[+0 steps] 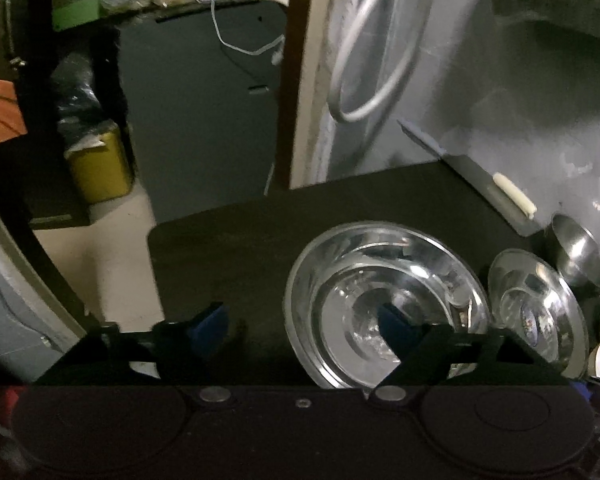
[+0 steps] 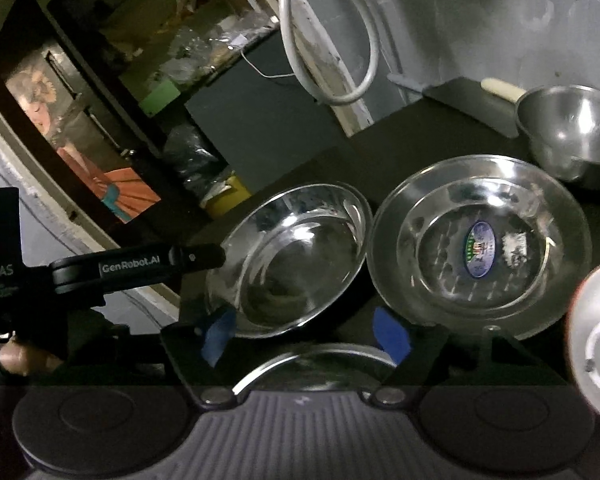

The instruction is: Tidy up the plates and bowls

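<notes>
Dark table beside grey wall

Your right gripper has its blue-padded fingers spread apart over the dark table, with the curved rim of a steel dish showing between them but not clamped. Beyond the fingers a steel plate sits tilted beside a flat plate with a blue sticker, their rims almost touching. A steel bowl stands behind them, and your left gripper reaches toward the tilted plate's left rim.
</notes>
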The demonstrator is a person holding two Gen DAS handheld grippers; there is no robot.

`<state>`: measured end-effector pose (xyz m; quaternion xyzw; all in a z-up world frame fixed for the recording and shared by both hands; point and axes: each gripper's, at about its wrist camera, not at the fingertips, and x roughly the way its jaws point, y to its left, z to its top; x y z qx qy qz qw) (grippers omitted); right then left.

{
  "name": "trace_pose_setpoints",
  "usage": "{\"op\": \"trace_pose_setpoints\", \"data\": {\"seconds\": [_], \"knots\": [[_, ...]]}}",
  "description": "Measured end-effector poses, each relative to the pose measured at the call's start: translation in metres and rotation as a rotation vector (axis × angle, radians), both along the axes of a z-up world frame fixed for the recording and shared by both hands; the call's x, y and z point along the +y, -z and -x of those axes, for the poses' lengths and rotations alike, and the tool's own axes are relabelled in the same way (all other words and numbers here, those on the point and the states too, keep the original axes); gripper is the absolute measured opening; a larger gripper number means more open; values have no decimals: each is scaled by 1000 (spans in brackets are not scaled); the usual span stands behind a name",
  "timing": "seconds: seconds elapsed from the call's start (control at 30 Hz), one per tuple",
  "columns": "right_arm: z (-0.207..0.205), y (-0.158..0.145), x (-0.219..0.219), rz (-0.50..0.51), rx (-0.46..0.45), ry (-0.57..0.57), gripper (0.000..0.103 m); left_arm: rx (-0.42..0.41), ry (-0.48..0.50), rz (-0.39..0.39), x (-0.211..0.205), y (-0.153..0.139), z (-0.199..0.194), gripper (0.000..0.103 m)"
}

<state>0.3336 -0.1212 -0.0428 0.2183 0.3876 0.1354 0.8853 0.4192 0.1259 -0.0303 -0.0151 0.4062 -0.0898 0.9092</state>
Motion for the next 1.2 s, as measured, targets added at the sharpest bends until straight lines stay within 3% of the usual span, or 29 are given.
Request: {"op": "trace_pose_setpoints", "data": {"seconds": [0.27, 0.4, 0.57, 1.2], "knots": [[-19, 13, 10, 8, 44, 35, 57, 52, 39, 5, 0, 17, -15, 47], [-23, 16, 15, 54, 44, 50, 38, 94, 45, -24, -1, 24, -24, 40], [-28, 19, 16, 66, 39, 62, 26, 111, 69, -27, 2, 29, -27, 18], [-17, 8, 11, 29, -39, 5, 24, -12, 68, -11, 15, 7, 18, 17]]}}
